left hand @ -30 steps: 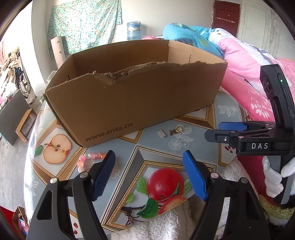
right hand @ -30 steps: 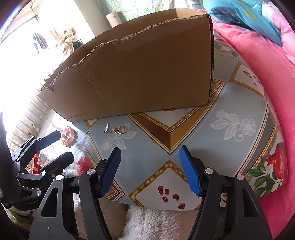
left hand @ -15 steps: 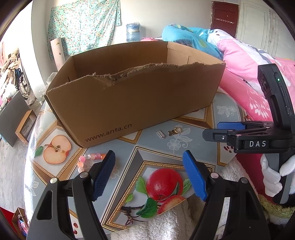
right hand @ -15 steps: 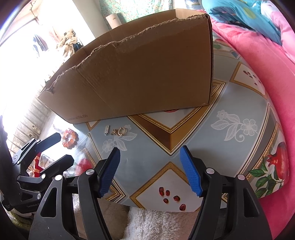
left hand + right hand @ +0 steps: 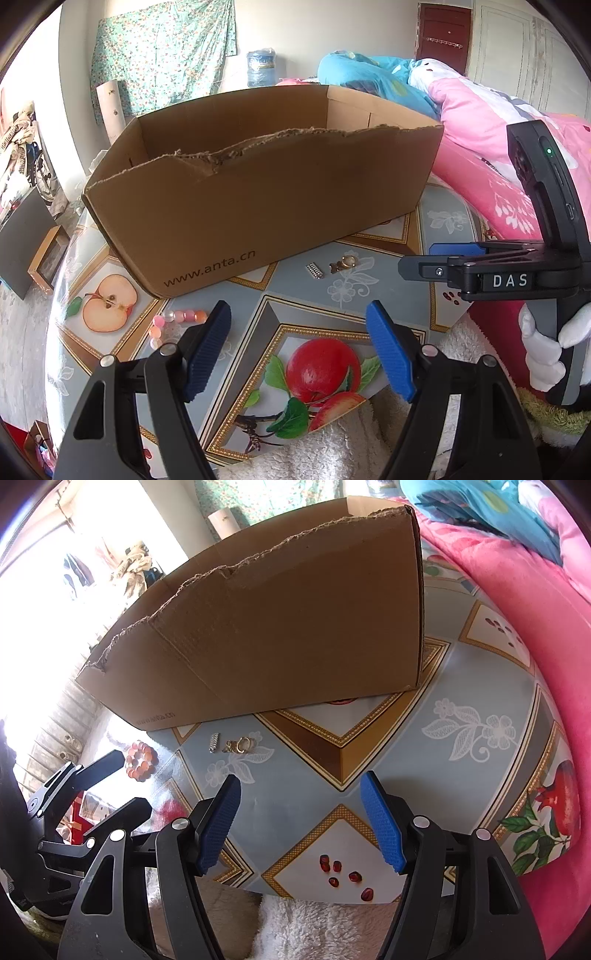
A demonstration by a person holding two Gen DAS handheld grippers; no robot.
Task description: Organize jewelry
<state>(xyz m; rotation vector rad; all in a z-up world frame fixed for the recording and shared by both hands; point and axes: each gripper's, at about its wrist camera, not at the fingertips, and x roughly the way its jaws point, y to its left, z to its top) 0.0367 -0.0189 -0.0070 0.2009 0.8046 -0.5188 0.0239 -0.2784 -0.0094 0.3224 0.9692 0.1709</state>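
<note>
A brown cardboard box (image 5: 258,206) (image 5: 280,635) with a torn front rim stands on the patterned table. Just in front of it lie a small silver piece (image 5: 314,270) (image 5: 214,742) and a gold ring with a charm (image 5: 344,263) (image 5: 241,745). A pink beaded bracelet (image 5: 173,321) (image 5: 140,760) lies nearer the left edge. My left gripper (image 5: 299,347) hovers open over the table's near part, nothing between its blue pads. My right gripper (image 5: 301,819) is open too and holds nothing. In the left wrist view the right gripper (image 5: 421,258) reaches in from the right, held by a white-gloved hand (image 5: 543,350).
The table (image 5: 424,738) has a glossy fruit-printed cover. A pink quilt (image 5: 491,155) on a bed borders it on the right. A white fluffy cloth (image 5: 314,926) lies at the near edge. A picture frame (image 5: 44,258) stands on the floor at left.
</note>
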